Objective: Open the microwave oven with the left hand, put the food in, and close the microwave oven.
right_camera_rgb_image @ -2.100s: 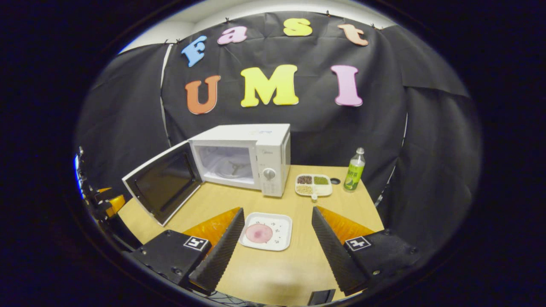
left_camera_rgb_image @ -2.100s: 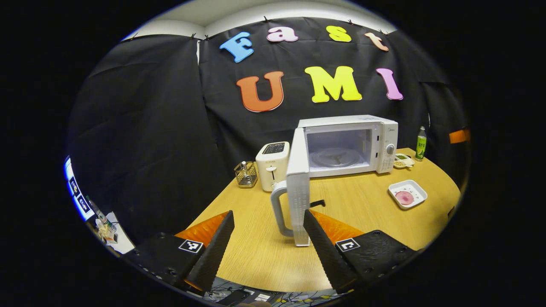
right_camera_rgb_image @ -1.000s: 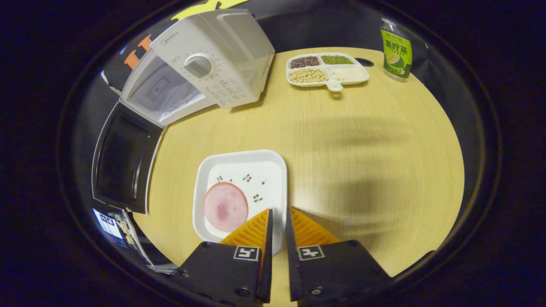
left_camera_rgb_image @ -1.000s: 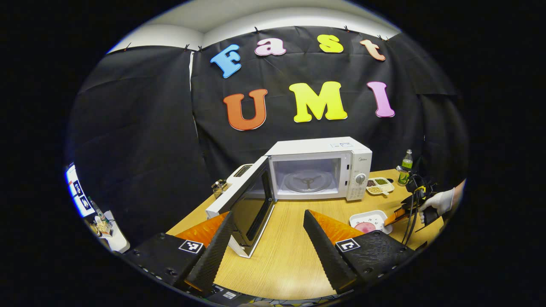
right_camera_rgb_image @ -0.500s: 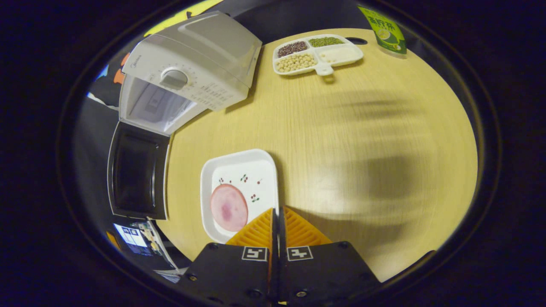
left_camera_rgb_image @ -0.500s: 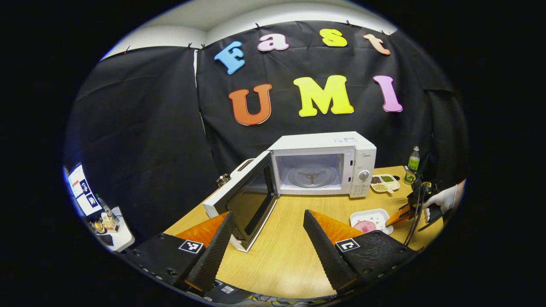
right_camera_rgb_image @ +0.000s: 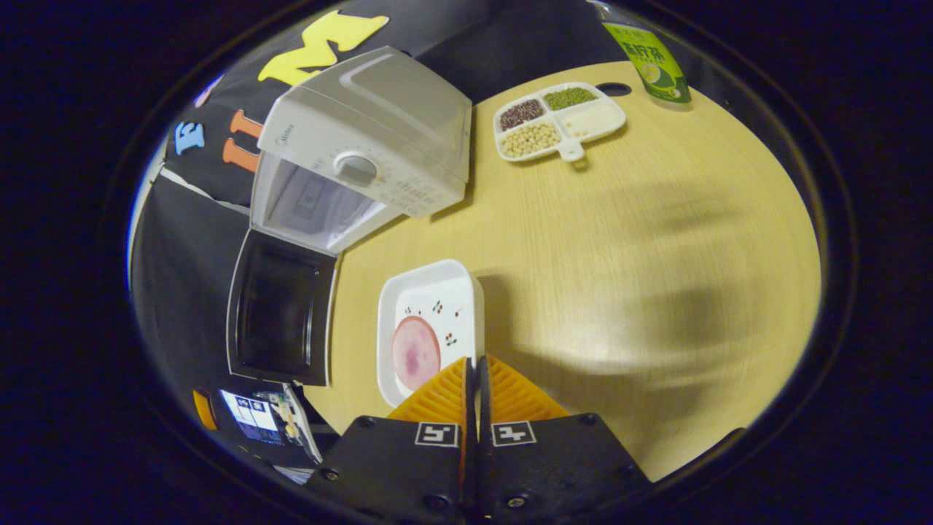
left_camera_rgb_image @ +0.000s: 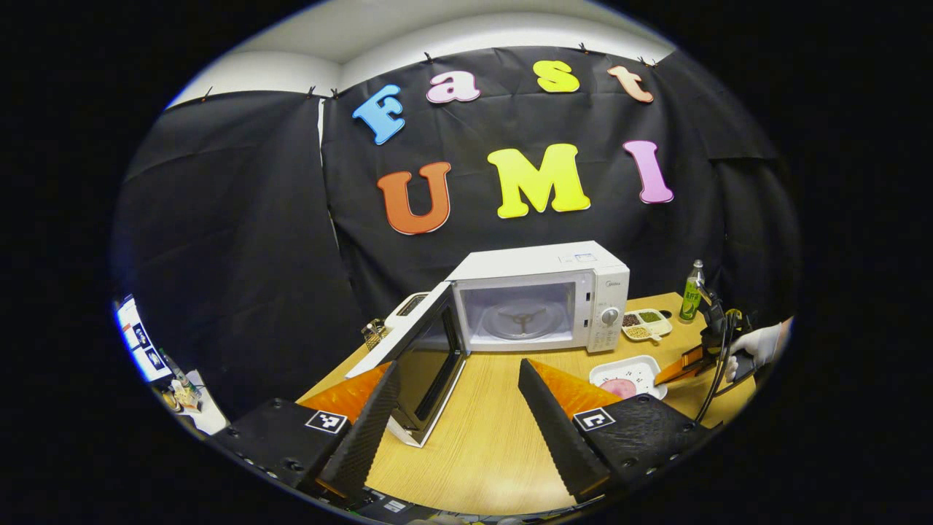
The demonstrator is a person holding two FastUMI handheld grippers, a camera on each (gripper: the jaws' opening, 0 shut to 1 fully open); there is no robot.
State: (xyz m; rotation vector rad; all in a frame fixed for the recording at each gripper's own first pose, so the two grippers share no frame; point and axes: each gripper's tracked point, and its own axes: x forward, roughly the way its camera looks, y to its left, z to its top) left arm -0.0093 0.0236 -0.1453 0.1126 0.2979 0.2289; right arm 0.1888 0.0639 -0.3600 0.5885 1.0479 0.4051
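Observation:
The white microwave [left_camera_rgb_image: 539, 299] stands at the back of the table with its door [left_camera_rgb_image: 426, 364] swung wide open and its cavity empty. My left gripper [left_camera_rgb_image: 458, 364] is open, back from the door and holding nothing. A white square plate [right_camera_rgb_image: 430, 313] carries a pink round slice of food [right_camera_rgb_image: 415, 352]. My right gripper [right_camera_rgb_image: 475, 362] is shut on that plate's right rim. In the left gripper view a gloved hand [left_camera_rgb_image: 758, 343] holds the right gripper [left_camera_rgb_image: 681, 368] at the plate [left_camera_rgb_image: 628, 375]. In the right gripper view the microwave [right_camera_rgb_image: 372, 153] and its door [right_camera_rgb_image: 280, 313] lie left of the plate.
A divided tray of beans and grains [right_camera_rgb_image: 557, 120] and a green bottle [right_camera_rgb_image: 645, 55] stand right of the microwave. A white toaster [left_camera_rgb_image: 408, 305] and a wire basket [left_camera_rgb_image: 373, 332] sit behind the open door. Bare wooden tabletop [right_camera_rgb_image: 656, 292] stretches right of the plate.
My right gripper came down on the plate's rim and shut on it, and its view has since turned. My left gripper let go of the door and pulled back, staying open.

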